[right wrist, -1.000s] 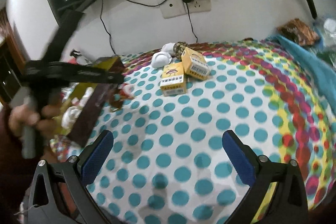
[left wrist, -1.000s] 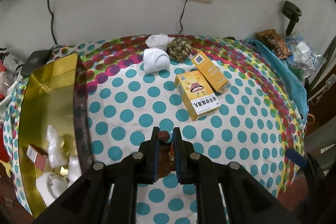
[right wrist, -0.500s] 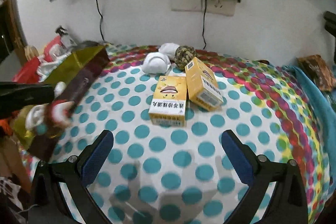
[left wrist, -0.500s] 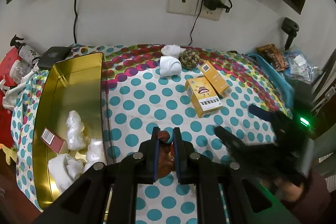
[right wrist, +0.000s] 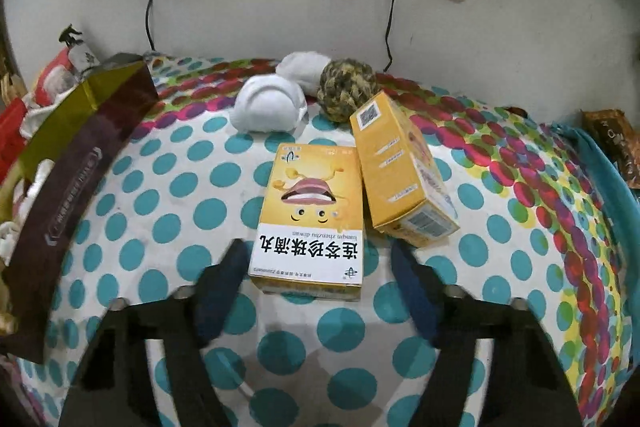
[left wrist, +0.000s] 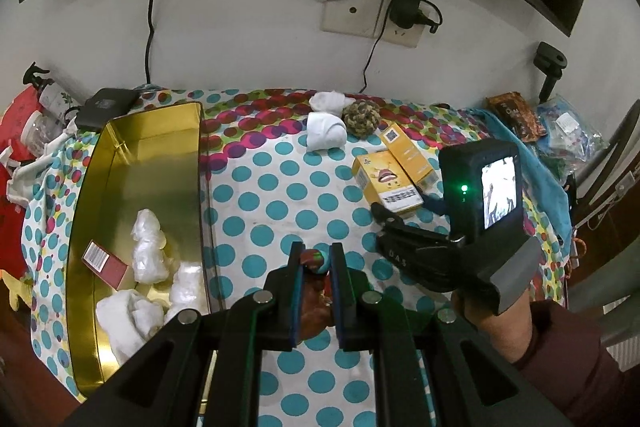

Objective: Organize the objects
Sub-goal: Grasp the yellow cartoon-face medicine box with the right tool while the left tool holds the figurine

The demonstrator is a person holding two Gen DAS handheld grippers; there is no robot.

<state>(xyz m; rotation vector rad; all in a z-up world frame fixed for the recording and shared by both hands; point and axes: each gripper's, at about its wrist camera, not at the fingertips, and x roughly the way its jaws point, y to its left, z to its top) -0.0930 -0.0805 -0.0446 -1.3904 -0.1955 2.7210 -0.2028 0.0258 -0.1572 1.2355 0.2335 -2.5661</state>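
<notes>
Right of the gold tin point(left wrist: 120, 163), on the polka-dot cloth point(left wrist: 272, 195), the left gripper point(left wrist: 316, 267) is clamped tight on a small reddish-brown toy point(left wrist: 316, 259) with a bit of blue-green on it. Further right of the tin, the right gripper point(right wrist: 316, 259) has its jaws closing around the flat yellow box point(right wrist: 312, 211), pads not quite touching yet. A second yellow box point(right wrist: 400, 171) leans against it, with white bundles point(right wrist: 272, 103) and a rope ball point(right wrist: 346, 91) just behind.
</notes>
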